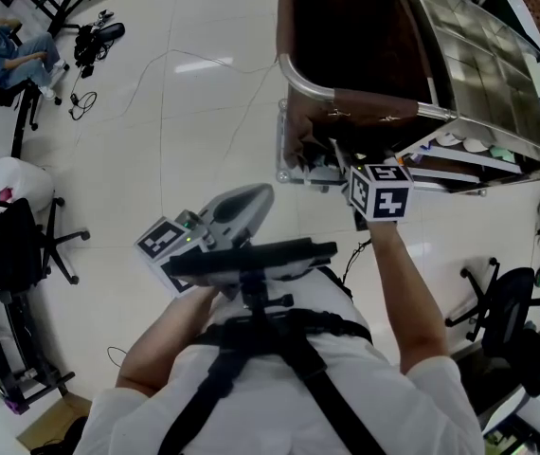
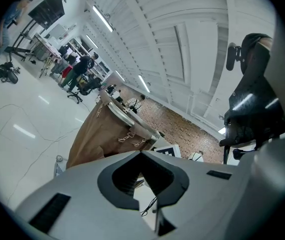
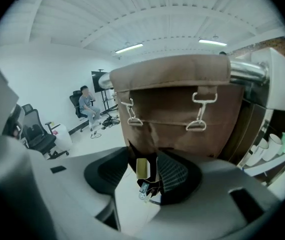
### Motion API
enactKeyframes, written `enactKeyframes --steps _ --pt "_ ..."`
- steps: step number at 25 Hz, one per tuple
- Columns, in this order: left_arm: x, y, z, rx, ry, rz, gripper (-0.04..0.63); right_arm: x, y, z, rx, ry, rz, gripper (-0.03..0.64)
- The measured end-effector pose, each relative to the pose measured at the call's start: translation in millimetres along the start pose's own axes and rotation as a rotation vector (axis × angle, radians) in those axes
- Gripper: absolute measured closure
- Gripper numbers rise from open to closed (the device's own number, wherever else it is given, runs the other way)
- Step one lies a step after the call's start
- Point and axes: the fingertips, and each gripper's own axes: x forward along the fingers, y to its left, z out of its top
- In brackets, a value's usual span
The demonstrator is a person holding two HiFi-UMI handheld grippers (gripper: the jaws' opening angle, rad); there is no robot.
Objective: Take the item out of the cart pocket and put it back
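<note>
A brown fabric bag (image 1: 346,27) hangs from the metal rail (image 1: 346,95) of the cart. In the right gripper view this bag (image 3: 177,99) fills the middle, with two clips on its front and a pocket (image 3: 182,139) below the seam. My right gripper (image 3: 142,159) is right at the pocket and is open. A small yellowish rectangular item (image 3: 142,168) sits between its jaws, and the pads do not press on it. In the head view the right gripper (image 1: 322,164) reaches to the cart's lower front. My left gripper (image 1: 251,202) is held near my body, shut and empty.
Black office chairs stand at the left (image 1: 24,245) and the right (image 1: 507,311). A person (image 1: 9,50) sits at the far left beside camera gear. A cable (image 1: 156,74) lies on the white floor. The cart's shelves (image 1: 469,145) hold cups and small supplies.
</note>
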Motion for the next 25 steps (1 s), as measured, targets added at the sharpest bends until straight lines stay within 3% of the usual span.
enactKeyframes --steps 13,20,25 --pt "9 -3 -1 -0.011 0.013 -0.034 0.601 -53 13 20 0.062 -0.093 0.053 0.429" --pt "12 -5 -2 -0.011 0.021 -0.044 0.601 -80 28 28 0.040 -0.132 0.085 0.613" --pt "13 -6 -2 -0.008 0.021 -0.049 0.601 -94 40 30 0.044 -0.151 0.115 0.617"
